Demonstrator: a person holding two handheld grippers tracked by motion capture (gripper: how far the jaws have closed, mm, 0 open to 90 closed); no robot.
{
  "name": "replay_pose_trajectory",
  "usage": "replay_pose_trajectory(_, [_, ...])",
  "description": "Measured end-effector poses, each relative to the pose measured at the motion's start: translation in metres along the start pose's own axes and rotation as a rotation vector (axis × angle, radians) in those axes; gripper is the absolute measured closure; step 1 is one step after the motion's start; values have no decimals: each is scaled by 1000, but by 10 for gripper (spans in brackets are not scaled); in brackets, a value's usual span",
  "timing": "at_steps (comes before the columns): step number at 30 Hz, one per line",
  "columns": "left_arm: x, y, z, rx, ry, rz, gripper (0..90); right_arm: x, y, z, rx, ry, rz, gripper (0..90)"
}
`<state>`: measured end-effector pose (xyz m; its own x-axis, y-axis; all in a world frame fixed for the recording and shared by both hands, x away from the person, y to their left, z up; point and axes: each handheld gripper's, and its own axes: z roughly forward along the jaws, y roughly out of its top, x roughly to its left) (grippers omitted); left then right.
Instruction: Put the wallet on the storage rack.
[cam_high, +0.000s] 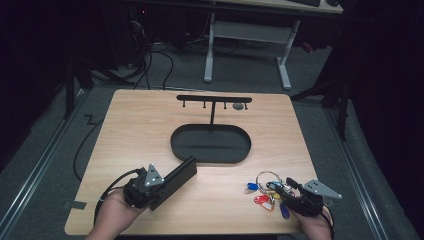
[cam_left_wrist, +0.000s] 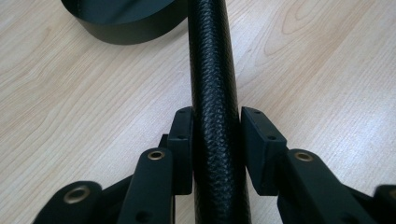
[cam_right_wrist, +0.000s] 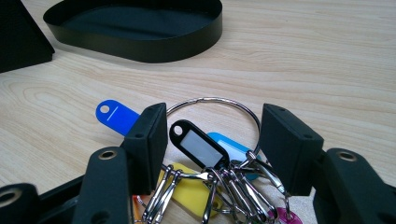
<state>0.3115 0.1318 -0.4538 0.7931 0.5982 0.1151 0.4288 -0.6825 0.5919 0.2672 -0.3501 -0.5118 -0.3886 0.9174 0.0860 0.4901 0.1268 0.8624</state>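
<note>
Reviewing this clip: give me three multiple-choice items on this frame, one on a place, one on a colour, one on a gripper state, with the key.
1. Where does the bunch of key tags lie?
A. in the tray
B. on the table by the right hand-held gripper
C. hung on the stand

2. What colour is the oval tray?
A. black
B. white
C. red

3. What is the left hand-held gripper doing?
A. hanging open over bare wood
B. shut on the black leather case
C. gripping the key ring

Key: 1 B, the tags rest on wood between the open right jaws. 2 A, its wall and floor are black. 3 B, both pads press the case's sides.
</note>
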Motion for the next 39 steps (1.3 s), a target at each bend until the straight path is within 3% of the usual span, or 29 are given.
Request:
replay_pose_trajectory(10, [1,2,-1,14,-37,11,724,-1,0,0,-2,2,0,425])
replay_pose_trajectory(19, [-3,3,-1,15,-28,42,740,0,0,0,0,0,2,425])
replay_pose_trajectory(21, [-2,3,-3,7,-43,40,741,0,0,0,1,-1,2,425])
replay_pose_trajectory(22, [-2,3,-6,-15,-35,64,742,0,0,0,1,-2,2,425])
replay_pose_trajectory(31, [-3,11,-21,-91,3,109,744,0,0,0,2,-8,5,425])
replay_pose_trajectory(36, [-3,14,-22,-114,14,120,743,0,-1,-1,2,-8,6,424])
replay_pose_trajectory(39, [-3,18,-21,-133,27,149,743,-1,-2,1,4,-7,9,425])
